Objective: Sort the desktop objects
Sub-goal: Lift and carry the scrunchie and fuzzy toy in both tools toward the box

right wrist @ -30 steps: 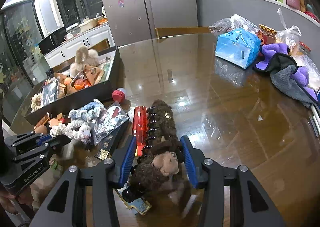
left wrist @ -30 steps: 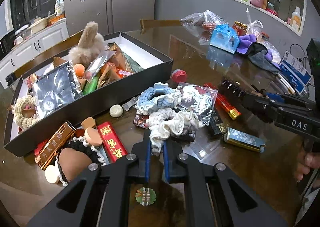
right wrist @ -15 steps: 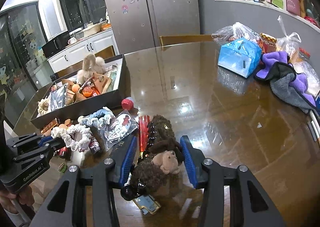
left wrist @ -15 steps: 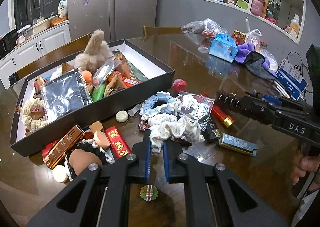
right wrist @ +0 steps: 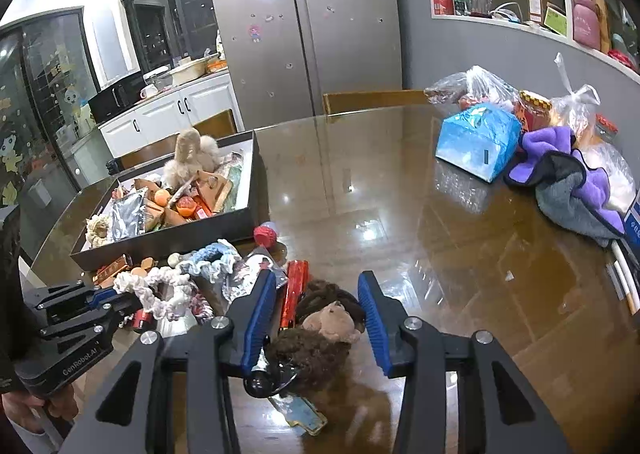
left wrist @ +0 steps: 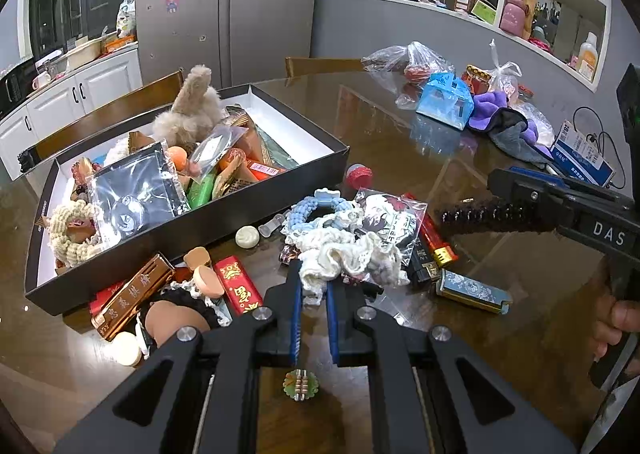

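Fingers (left wrist: 295,306) of left gripper (left wrist: 312,308) pinched on frilly cream fabric scrunchie (left wrist: 348,260); right gripper (right wrist: 318,310), having just closed further, clamping furry brown bear hair clip (right wrist: 320,334) (lifted off glossy brown table (right wrist: 460,254)). Carry both over cluttered black box (left wrist: 192,230), release inside.

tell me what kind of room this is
Most likely a home kitchen-dining area: a tall steel fridge with magnets, white counter cabinets beside it, and a glossy wooden dining table with chairs.
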Action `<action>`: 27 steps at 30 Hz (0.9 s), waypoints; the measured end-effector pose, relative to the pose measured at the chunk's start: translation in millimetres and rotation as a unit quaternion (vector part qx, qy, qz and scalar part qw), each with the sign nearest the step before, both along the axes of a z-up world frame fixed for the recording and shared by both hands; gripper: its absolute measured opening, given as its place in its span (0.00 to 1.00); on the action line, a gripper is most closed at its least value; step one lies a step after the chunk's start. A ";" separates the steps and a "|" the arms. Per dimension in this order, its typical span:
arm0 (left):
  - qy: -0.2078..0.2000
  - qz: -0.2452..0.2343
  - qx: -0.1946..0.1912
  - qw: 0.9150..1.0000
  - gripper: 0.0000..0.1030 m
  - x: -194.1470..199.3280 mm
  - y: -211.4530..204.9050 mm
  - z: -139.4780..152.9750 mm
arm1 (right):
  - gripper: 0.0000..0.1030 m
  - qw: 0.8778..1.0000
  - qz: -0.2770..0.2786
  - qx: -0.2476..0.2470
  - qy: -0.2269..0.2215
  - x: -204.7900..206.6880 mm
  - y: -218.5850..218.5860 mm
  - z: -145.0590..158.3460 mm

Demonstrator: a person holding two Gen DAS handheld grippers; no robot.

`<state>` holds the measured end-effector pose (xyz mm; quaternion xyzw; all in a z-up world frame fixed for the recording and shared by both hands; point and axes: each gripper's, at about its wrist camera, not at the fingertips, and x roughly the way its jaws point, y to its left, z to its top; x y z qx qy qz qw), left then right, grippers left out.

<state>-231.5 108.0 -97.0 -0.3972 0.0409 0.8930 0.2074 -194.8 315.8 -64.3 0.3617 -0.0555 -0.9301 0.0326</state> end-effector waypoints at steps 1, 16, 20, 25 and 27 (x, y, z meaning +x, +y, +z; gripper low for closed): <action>-0.001 0.001 -0.001 1.000 0.10 -0.1 -0.2 -0.2 | 0.42 1.000 0.002 0.000 0.001 -0.4 -1.4 0.6; -0.009 -0.008 -0.002 1.000 0.10 1.4 2.8 -3.8 | 0.42 0.999 0.009 0.001 -0.045 -1.8 0.5 -32.2; -0.010 -0.006 -0.004 1.000 0.10 2.1 2.3 -4.3 | 0.42 0.998 0.013 0.013 -0.053 -1.9 -2.2 -38.3; -0.010 -0.006 -0.002 1.000 0.10 0.7 2.4 -5.0 | 0.42 0.998 0.004 0.032 -0.057 -2.7 0.5 -40.9; -0.010 -0.007 -0.003 1.000 0.10 0.8 3.1 -5.5 | 0.42 0.997 0.002 0.039 -0.065 -4.4 1.5 -45.1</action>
